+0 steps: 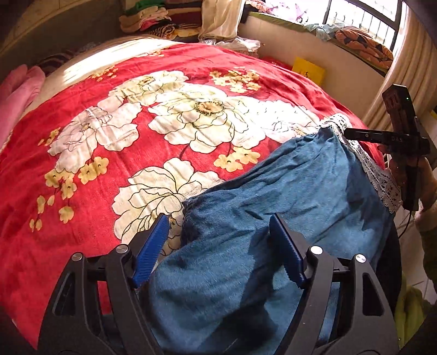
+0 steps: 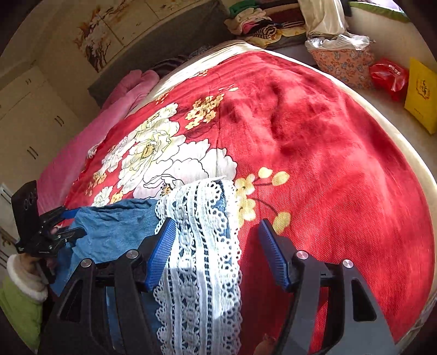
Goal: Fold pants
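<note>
Nearest, the left gripper (image 1: 218, 245) stands with its blue pads (image 1: 148, 252) spread apart above the blue pants (image 1: 273, 196); the cloth lies between them, unpinched. The right gripper (image 2: 217, 251) is likewise spread wide, with the pants' white lace hem (image 2: 202, 245) draped between its pads, loose against the left one. The pants lie at the near edge of a red flowered blanket (image 1: 164, 62) covering the bed. Farther off, a pink blanket (image 2: 114, 120) lies on the left, a yellow bag (image 2: 422, 94) on the right, and folded clothes (image 1: 153, 16) at the far end.
</note>
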A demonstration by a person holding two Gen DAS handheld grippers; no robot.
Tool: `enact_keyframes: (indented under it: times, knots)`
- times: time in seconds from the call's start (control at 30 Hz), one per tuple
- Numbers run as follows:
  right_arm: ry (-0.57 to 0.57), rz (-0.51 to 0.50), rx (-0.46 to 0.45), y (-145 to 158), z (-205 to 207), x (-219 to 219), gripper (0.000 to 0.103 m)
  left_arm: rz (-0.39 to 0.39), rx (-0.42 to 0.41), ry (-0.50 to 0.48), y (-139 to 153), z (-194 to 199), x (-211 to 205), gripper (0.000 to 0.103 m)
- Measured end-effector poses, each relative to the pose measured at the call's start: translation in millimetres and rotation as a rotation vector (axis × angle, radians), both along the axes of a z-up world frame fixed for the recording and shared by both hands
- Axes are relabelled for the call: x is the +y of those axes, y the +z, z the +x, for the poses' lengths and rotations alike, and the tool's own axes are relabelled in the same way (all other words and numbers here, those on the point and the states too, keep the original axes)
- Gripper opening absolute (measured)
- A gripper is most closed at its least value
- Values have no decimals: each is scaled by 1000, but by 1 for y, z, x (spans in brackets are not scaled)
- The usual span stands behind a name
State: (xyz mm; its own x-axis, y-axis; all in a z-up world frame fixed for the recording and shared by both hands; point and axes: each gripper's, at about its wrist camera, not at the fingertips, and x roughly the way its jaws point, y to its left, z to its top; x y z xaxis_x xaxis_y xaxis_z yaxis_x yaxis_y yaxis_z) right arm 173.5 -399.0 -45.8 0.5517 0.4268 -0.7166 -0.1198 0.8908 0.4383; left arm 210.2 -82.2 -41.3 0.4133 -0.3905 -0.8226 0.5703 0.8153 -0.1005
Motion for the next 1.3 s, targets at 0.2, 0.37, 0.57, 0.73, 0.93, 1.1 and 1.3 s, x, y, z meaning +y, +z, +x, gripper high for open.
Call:
enact_keyframes:
  times: [0.2,0.37,0.57,0.73,0.93,1.1,1.3]
  knots:
    - [68,71,29,-7,7,8,25,-96,88,26,-13,16,3,18]
    - [64,103,-92,25,-5,3,14,-203,91,73,3,24,9,7]
    - [57,-44,-144,59,32,0,14,-255,52,124,24,45,4,7]
    - [44,-159,13,9,77,8,16,-205,94,204,-2,70,-3,8]
    - [29,-172,9,-8,79,8,26,-228,106,240,-23,74,4,13]
    - [-36,-202,-38,21,58,-6,51,-227,51,287,-5,65,14,32]
    - [-104,-156,-101,49,8,-30,59,-234,-2,357,33,28,39,68]
